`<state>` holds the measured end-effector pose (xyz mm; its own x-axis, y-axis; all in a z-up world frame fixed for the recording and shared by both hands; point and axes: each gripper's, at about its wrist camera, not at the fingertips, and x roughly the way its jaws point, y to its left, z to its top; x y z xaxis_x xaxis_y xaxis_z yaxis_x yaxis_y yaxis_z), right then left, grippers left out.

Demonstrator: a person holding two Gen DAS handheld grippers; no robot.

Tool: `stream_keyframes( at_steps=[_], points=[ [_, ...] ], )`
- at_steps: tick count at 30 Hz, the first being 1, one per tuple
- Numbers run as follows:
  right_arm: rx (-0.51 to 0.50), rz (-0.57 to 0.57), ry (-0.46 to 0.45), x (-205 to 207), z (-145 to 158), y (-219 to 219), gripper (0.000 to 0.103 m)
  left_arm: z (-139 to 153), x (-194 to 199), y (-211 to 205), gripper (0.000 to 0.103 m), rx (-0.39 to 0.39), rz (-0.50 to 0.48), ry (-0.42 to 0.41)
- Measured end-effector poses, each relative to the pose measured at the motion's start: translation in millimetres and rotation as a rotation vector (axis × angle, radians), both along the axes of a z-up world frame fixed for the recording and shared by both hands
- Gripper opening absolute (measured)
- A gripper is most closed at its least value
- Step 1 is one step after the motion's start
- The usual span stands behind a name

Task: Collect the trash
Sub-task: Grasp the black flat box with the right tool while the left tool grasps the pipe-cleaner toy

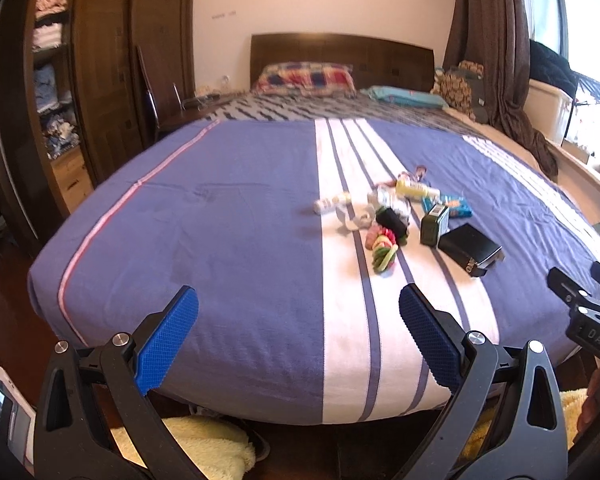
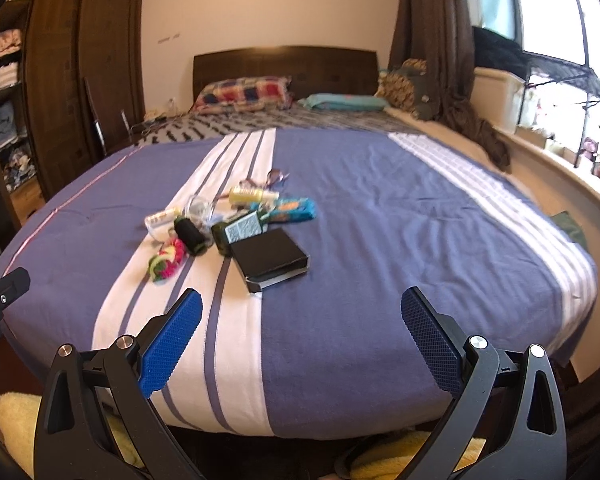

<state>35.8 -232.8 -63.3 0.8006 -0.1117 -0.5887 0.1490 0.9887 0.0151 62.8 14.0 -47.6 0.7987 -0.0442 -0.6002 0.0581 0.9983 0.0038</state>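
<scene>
Trash pile sits untouched on the bed [image 1: 228, 208], mid-way across, on the white striped band and spilling right onto the blue, nearer the foot edge than the headboard. Nothing collected yet as far as I can see, and no bin or bag in view, so the whole job looks to be ahead.

Left claw [image 1: 299, 340] hangs over the foot edge, fingers spread wide, holding nothing. Right claw [image 2: 302, 340] same story: wide apart, empty, also short of the foot edge.

Quick rundown of the pile: flat black box [image 2: 274, 258], hard-edged, matte, closest to the foot. Beside it a small dark green carton [image 1: 434, 224] standing up. Black cylinder [image 2: 189, 234], prob. thread spool or cap, can't tell. Fuzzy pink-green-yellow bundle [image 1: 382, 250], soft, looped. Crumpled white paper [image 1: 358, 218]. Small white bottle [image 1: 332, 202] lying down, yellow bottle [image 1: 414, 190] lying down, both smooth plastic. Teal crinkly wrapper [image 2: 294, 208] farthest toward the right edge.

Bedcover looks like soft woven cloth, lightly creased.
</scene>
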Motion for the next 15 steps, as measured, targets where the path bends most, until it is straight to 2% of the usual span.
stream_keyframes(
  at_steps=[6,10,15],
  points=[
    [-0.008,0.056,0.077,54,-30,2,0.099,-19,33,-11,0.095,0.025,-0.012,0.038],
    [-0.03,0.109,0.127,96,-48,9,0.098,-33,61,-19,0.095,0.004,-0.053,0.097],
    [-0.075,0.108,0.189,130,-67,3,0.098,-53,91,-33,0.095,0.022,-0.106,0.144]
  ],
)
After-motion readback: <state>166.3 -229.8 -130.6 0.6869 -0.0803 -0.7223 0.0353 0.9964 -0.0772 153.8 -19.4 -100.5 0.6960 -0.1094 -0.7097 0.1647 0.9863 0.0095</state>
